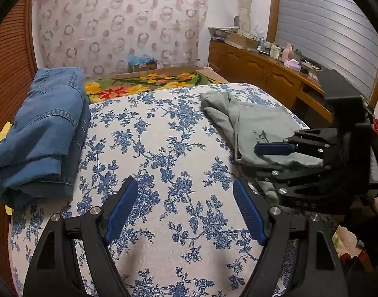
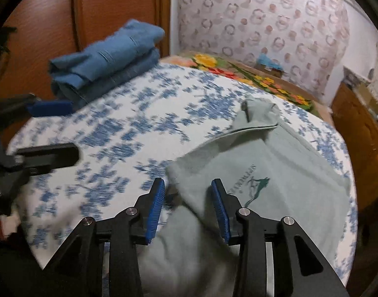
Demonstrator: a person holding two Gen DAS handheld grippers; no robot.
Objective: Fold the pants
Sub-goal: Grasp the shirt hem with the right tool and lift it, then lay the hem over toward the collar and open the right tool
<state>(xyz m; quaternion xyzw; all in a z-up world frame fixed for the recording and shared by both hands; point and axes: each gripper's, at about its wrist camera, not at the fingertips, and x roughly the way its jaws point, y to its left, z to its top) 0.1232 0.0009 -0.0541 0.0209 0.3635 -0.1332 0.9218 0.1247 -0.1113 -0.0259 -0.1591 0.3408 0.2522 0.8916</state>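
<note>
Grey-green pants [image 2: 275,180] with a dark printed logo lie crumpled on the blue-flowered bedspread [image 2: 129,133], at the right side; they also show in the left wrist view [image 1: 253,126]. My right gripper [image 2: 187,188] is open, its jaws on either side of the near edge of the pants, holding nothing. It shows from the side in the left wrist view [image 1: 263,158], over the pants. My left gripper [image 1: 184,188] is open and empty above bare bedspread [image 1: 164,148], left of the pants. Its fingers [image 2: 50,158] show at the left of the right wrist view.
Folded blue jeans [image 1: 45,128] are stacked at the bed's far left, beside a wooden panel; they also show in the right wrist view [image 2: 107,57]. A flowered blanket [image 1: 139,84] lies at the far end. A wooden sideboard [image 1: 263,69] with clutter stands to the right.
</note>
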